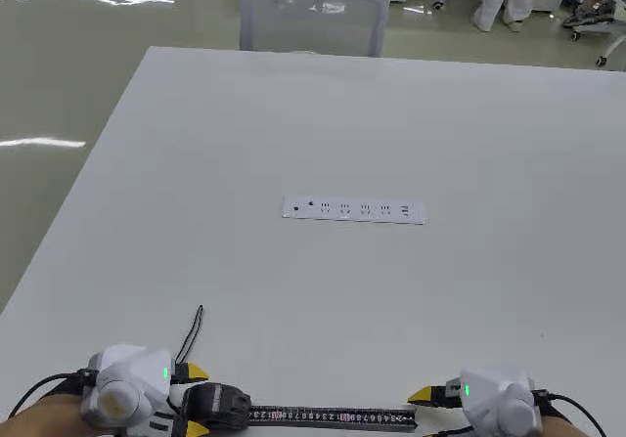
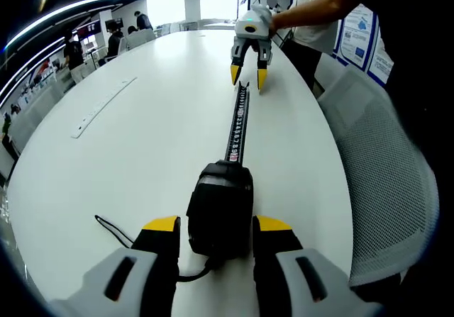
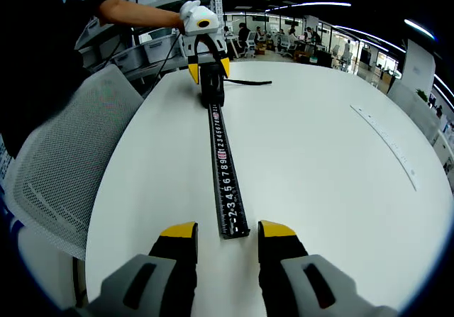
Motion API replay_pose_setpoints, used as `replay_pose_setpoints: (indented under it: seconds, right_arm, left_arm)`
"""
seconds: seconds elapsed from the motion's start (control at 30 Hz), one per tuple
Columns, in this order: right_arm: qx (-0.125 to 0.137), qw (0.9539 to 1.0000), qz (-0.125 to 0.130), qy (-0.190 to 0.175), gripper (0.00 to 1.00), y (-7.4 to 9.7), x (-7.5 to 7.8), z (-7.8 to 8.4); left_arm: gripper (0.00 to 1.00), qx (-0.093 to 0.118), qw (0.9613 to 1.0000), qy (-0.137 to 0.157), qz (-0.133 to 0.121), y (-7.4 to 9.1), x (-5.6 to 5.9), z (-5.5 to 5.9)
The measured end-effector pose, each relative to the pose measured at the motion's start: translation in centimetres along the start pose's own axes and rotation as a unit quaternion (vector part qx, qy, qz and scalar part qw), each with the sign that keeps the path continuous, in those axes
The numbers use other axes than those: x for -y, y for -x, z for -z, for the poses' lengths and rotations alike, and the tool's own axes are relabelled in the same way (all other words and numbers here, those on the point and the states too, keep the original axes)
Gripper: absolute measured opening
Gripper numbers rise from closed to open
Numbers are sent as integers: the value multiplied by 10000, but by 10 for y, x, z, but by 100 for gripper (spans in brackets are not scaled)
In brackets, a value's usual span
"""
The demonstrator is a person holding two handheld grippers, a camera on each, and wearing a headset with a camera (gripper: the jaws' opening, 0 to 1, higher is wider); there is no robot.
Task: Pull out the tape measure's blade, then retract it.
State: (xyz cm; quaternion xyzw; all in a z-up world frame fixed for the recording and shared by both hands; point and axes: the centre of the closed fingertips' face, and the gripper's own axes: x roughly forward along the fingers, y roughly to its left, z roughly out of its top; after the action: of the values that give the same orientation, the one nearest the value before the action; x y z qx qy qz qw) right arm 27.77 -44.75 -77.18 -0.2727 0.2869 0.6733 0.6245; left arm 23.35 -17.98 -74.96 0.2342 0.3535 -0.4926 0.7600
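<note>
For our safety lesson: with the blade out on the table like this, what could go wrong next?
The blade lies extended, its tip loose between the right hand-held gripper's open jaws; on retracting, it may whip back. The left hand-held gripper holds the case by its sides, so the case could slip.

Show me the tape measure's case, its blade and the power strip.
case [image 2: 221, 207], left gripper view, top of the black housing.
blade [image 3: 224, 171], right gripper view, numbered face midway along.
power strip [image 1: 354, 209], head view, middle of its white face.
</note>
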Motion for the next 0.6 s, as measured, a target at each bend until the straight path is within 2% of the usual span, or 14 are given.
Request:
replay_pose_setpoints:
  seconds: [0.23, 0.47, 0.53, 0.6]
  right_arm:
    - [33, 9996, 203, -195, 40, 9, -2, -3]
    - [84, 9986, 383, -367, 46, 18, -7, -3]
    - [162, 9976, 503, -453, 47, 22, -6, -7]
    - [279, 9946, 686, -726, 49, 26, -4, -10]
  left_arm:
    - [45, 35, 9996, 227, -183, 7, 1, 1]
    - [46, 130, 9986, 320, -396, 14, 6, 1]
    - [49, 165, 9976, 447, -505, 16, 6, 0]
    - [50, 241, 9967, 519, -577, 18, 8, -1]
